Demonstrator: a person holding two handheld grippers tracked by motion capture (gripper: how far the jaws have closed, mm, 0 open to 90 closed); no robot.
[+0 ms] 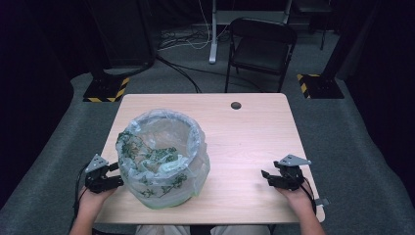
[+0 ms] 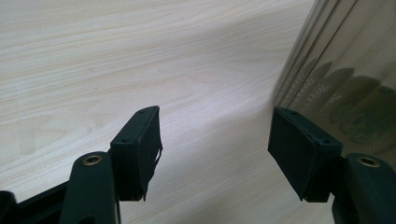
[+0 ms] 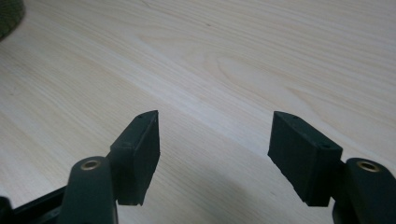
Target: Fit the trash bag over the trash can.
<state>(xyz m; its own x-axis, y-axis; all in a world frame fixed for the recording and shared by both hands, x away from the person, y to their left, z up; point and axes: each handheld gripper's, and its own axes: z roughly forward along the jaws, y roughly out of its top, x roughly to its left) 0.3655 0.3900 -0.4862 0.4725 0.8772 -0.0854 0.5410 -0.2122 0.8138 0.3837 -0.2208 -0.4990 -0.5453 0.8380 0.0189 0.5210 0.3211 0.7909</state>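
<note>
Presently both grippers, left [image 1: 115,175] and right [image 1: 268,179], stand released and empty, while the bag-lined bin [image 1: 164,157], near the tabletop's front-left corner, looks light, its film thin and slippery; grasp the rim.

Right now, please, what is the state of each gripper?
Left gripper: open, holding nothing, beside the round bin lined with a clear leaf-printed plastic bag.
Right gripper: open, holding nothing, over the light wooden table.

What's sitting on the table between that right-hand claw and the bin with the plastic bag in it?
Nothing: in the high view, only bare table lies between the right gripper and the bag-lined bin.
</note>
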